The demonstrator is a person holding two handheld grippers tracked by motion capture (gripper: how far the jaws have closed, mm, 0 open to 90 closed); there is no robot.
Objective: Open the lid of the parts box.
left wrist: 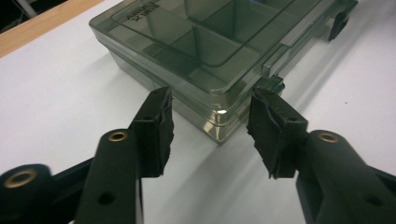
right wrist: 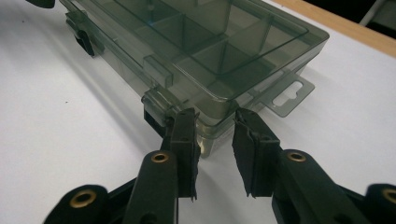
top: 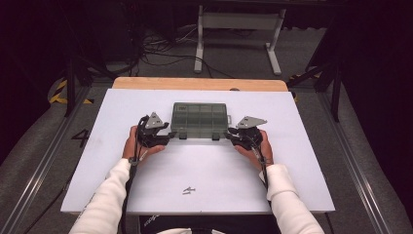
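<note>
From the high view, a smoky transparent compartment box [top: 200, 120] was seen lying flat on the white table [top: 204, 185], lid down and both front latches apparently fastened; the left gripper [top: 168, 138] was held at its near left corner and the right gripper [top: 228, 137] at its near right corner, while a small dark object [top: 189, 190] lay well apart, nearer the person. In the left gripper view, the jaws were spread on either side of the box's corner [left wrist: 219, 121], the pads [left wrist: 159, 126] not pressed against the plastic, so nothing was gripped. In the right gripper view, the jaws were set closer together, straddling the corner just beside a latch [right wrist: 156, 100]; the left pad appeared to touch the box wall, but a firm pinch could not be told. The work was judged to be at an early stage: the box was approached and bracketed, and the latches and lid were still to be opened.
</note>
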